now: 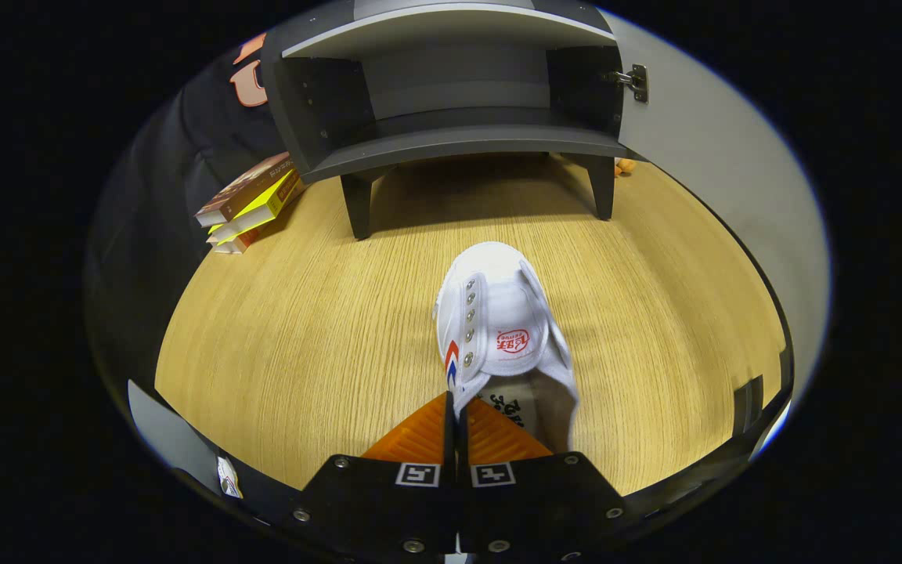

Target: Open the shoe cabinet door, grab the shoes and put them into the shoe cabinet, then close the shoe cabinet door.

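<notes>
A: Where does the shoe (498,329) stand now?

B: It hangs just ahead of the gripper (456,407), toe pointing away toward the shoe cabinet (451,86), above the wooden floor (302,345). The two fingers are nearly closed on the shoe's side wall near the heel opening — the canvas edge pinched between them.

A: And the cabinet?

B: Well beyond the shoe. Its door (717,157) is swung open to the right, hinge (635,81) showing, and the lower shelf looks free. A stack of books (251,204) lies beside its left leg.

A: How would such a shoe handle?

B: Probably light and soft — thin canvas with a flexible collar, so the wall folds under the pinch and the toe may droop or swing. The sole should be the stiffer part. A hold on the collar by the eyelet row seems sound, provided the fingers bite deep enough that the cloth cannot slide out.
</notes>
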